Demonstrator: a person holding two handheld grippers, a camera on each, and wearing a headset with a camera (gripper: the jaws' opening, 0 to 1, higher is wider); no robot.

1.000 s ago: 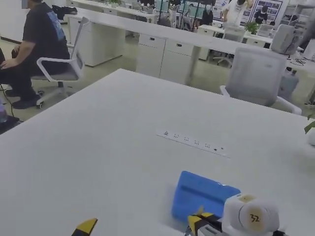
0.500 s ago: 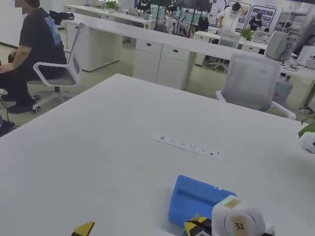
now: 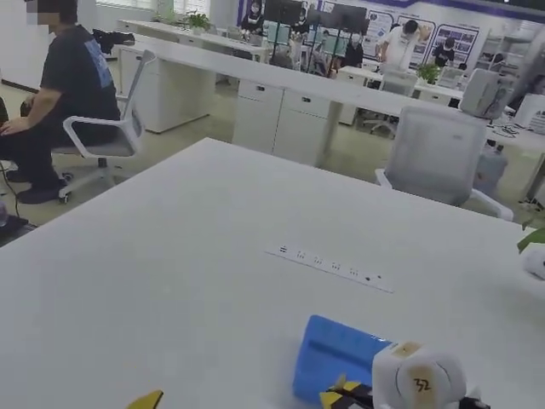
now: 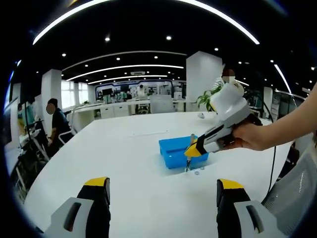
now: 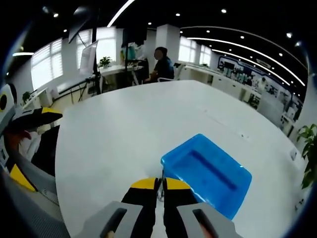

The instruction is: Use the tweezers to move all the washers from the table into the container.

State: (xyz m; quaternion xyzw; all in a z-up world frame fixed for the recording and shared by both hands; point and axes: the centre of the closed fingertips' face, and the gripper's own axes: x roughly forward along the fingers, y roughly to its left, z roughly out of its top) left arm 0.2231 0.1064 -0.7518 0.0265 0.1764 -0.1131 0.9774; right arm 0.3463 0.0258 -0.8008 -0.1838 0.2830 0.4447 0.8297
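Washers (image 4: 197,173) tiny (count unclear).

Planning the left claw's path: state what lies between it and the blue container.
Left gripper view: bare white table from the left claw to the blue container; small washers and the tweezers sit by its near edge.

Container (image 3: 336,349) on table (image 3: 187,256); washers (image 4: 197,173) just beside.

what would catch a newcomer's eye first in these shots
The bright blue container stands out on the white table. Close by it, the right gripper pinches tweezers pointed down at the tabletop, while the left gripper is wide open in the foreground.
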